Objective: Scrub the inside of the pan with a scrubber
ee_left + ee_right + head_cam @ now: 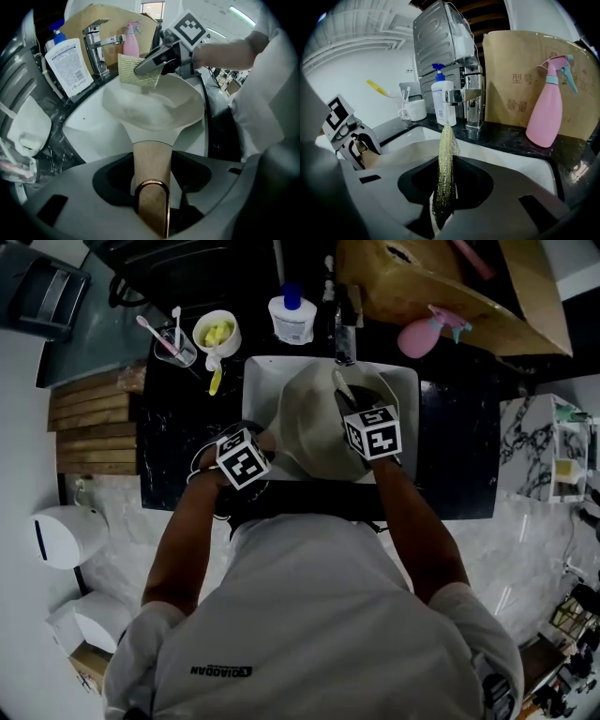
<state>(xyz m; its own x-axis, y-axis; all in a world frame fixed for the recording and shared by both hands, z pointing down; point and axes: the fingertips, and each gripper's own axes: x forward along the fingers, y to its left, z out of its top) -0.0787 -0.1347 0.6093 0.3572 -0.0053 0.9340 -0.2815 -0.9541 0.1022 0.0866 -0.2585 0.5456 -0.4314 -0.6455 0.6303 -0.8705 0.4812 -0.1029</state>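
Observation:
A cream pan (319,432) lies tilted over the white sink (258,390), its inside (154,105) facing the right gripper. Its wooden handle (151,161) with a copper loop runs back between the jaws of my left gripper (152,206), which is shut on it at the sink's near left (267,442). My right gripper (342,390) hangs over the pan's far rim, shut on a flat yellow-green scrubber (129,70). In the right gripper view the scrubber (446,159) stands edge-on between the jaws (440,206). It sits just above the pan; I cannot tell if it touches.
A white soap bottle (292,320), the chrome faucet (344,329) and a pink spray bottle (427,334) stand behind the sink on the black counter, with cardboard (441,287) at the back. A mug (217,334) and a cup of toothbrushes (173,343) stand at the left.

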